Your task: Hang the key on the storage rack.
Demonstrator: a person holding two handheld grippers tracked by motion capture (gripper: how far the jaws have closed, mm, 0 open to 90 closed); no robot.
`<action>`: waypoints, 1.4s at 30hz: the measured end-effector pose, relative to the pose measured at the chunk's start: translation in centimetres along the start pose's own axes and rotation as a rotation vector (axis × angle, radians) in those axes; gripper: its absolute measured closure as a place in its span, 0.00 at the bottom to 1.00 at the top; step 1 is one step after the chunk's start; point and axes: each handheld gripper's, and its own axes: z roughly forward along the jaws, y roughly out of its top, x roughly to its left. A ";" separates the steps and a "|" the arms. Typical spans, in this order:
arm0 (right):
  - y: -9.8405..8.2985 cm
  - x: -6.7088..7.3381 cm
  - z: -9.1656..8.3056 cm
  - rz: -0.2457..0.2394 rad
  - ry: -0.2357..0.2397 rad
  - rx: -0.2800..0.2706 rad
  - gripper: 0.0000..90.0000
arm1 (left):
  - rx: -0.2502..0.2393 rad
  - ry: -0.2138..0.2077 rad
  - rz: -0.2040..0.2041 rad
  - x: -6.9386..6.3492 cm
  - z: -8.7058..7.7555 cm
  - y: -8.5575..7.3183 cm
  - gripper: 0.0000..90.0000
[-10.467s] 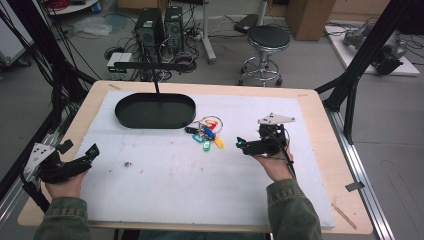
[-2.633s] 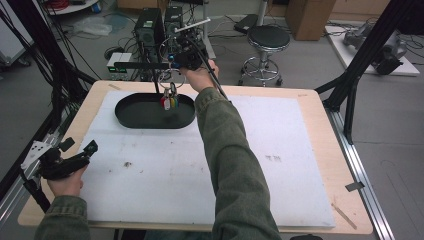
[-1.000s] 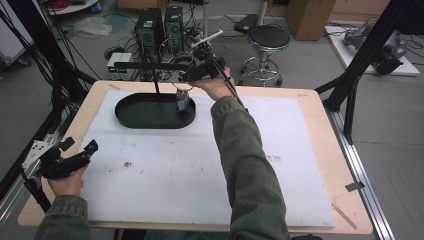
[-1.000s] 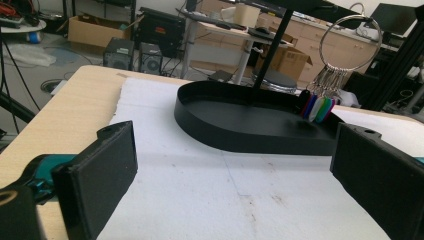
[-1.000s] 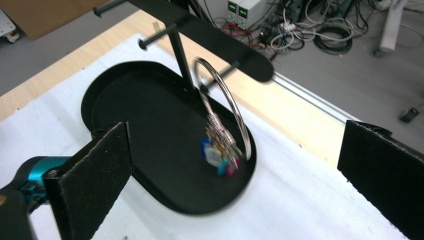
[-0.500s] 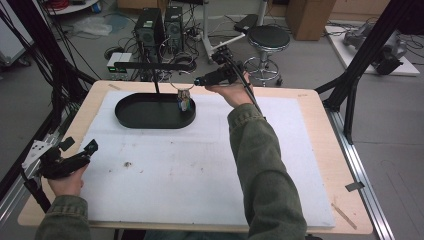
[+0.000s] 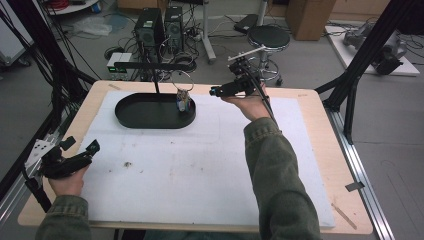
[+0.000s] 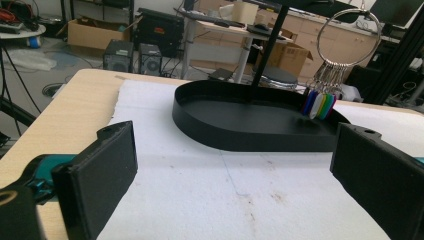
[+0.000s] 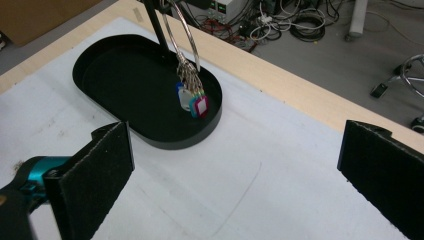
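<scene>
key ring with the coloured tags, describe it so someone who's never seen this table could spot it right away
Start at the black oval tray at the far left of the white mat, where a black post carries a horizontal bar. From that bar's right end hangs the key ring, a large silver hoop, over the tray's right end. Its cluster of small plastic tags in blue, white, green and pink is the only bright colour there.

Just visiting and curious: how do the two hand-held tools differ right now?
The left tool sits low at the table's near left corner; the right tool is held up farther out, beside the black tray. The left tool points across the table toward the hanging key ring; the right tool looks down on it. Both are open and empty.
</scene>
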 end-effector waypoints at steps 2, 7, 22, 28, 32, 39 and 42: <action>-0.6 -0.3 -0.3 0.007 0.001 0.001 0.01 | 0.001 -0.001 0.000 0.0 0.0 0.0 0.06; -1.7 -0.8 -1.4 0.018 -0.011 -0.012 0.01 | 0.009 0.005 0.018 -0.1 0.1 0.0 0.06; -6.0 -2.0 -3.5 0.056 -0.028 -0.020 0.01 | 0.010 -0.001 0.019 -0.3 0.3 0.0 0.06; -7.7 -2.2 -3.9 0.055 -0.033 -0.029 0.01 | 0.010 -0.002 0.018 -0.3 0.3 0.0 0.06; -8.7 -2.5 -4.2 0.062 -0.031 -0.041 0.01 | 0.013 0.000 0.026 -0.3 0.4 0.1 0.06; -10.4 -2.8 -4.4 0.078 -0.025 -0.031 0.01 | 0.016 -0.003 0.029 -0.4 0.4 0.1 0.06; -11.4 -3.1 -4.5 0.093 -0.026 -0.026 0.01 | 0.014 -0.004 0.024 -0.3 0.4 0.1 0.06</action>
